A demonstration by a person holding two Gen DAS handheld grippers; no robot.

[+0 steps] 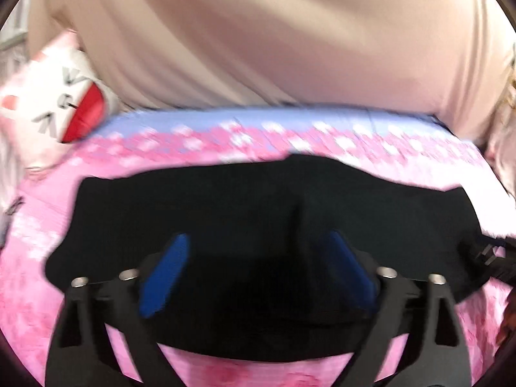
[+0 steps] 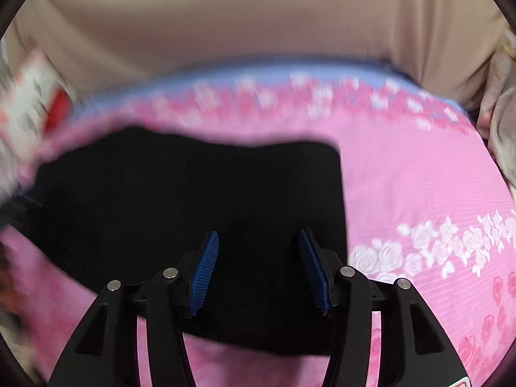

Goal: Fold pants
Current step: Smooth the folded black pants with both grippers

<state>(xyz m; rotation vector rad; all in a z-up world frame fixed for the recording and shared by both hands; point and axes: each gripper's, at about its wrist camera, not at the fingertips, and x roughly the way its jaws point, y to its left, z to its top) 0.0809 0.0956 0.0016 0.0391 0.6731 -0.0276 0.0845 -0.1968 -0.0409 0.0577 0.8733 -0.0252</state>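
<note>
Black pants (image 1: 258,200) lie folded into a wide, flat bundle on a pink flowered bed sheet (image 1: 42,213). My left gripper (image 1: 256,235) hovers over the bundle's near half. Its blue pads (image 1: 164,271) are spread wide, with only flat cloth below them. In the right wrist view the same pants (image 2: 180,193) fill the left and middle, and their right edge runs straight down. My right gripper (image 2: 258,232) is over that right end. It is open about half way, and its ribbed blue pads (image 2: 206,267) press on nothing.
A wall of beige cloth (image 1: 258,38) rises behind the bed's far, blue-banded edge (image 1: 258,122). A white cushion with a red patch (image 1: 54,103) lies at the far left. Pale fabric (image 2: 503,129) bunches at the right. Bare pink sheet (image 2: 419,193) lies right of the pants.
</note>
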